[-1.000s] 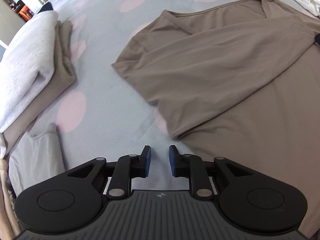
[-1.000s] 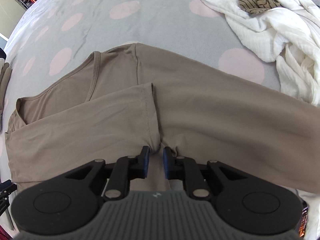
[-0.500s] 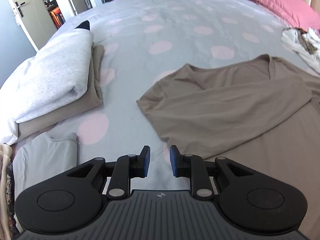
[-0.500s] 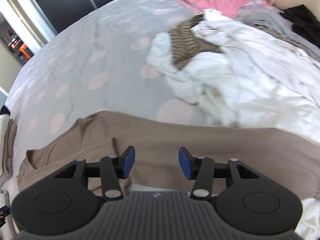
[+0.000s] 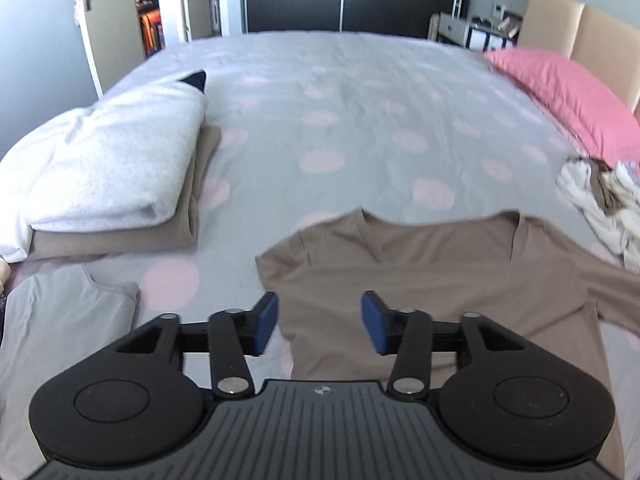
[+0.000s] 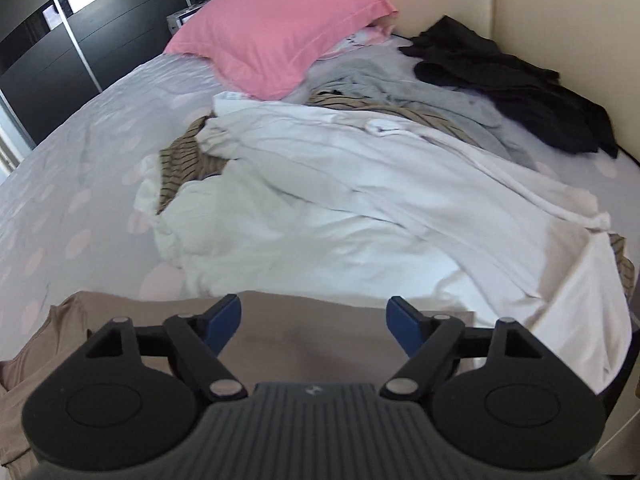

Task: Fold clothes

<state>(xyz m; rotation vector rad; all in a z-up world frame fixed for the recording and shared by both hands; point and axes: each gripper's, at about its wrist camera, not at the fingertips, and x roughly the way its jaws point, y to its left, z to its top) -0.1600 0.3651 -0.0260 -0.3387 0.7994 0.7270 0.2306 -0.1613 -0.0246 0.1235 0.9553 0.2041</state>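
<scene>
The left gripper (image 5: 319,322) is showing a matte black frame with two round side housings, a ribbed grey centre plate bearing a small round emblem, and black linkage arms pinned with silver screws. Its fingers (image 5: 265,322) are wearing blue pads. The right gripper (image 6: 316,322) is showing the same build, with blue-padded fingers (image 6: 404,330).

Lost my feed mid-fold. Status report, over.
Both tongs, left and right, just opened, empty. Brown shirt flat on bed, one sleeve folded across. Unfolded white laundry heap alongside it.
</scene>
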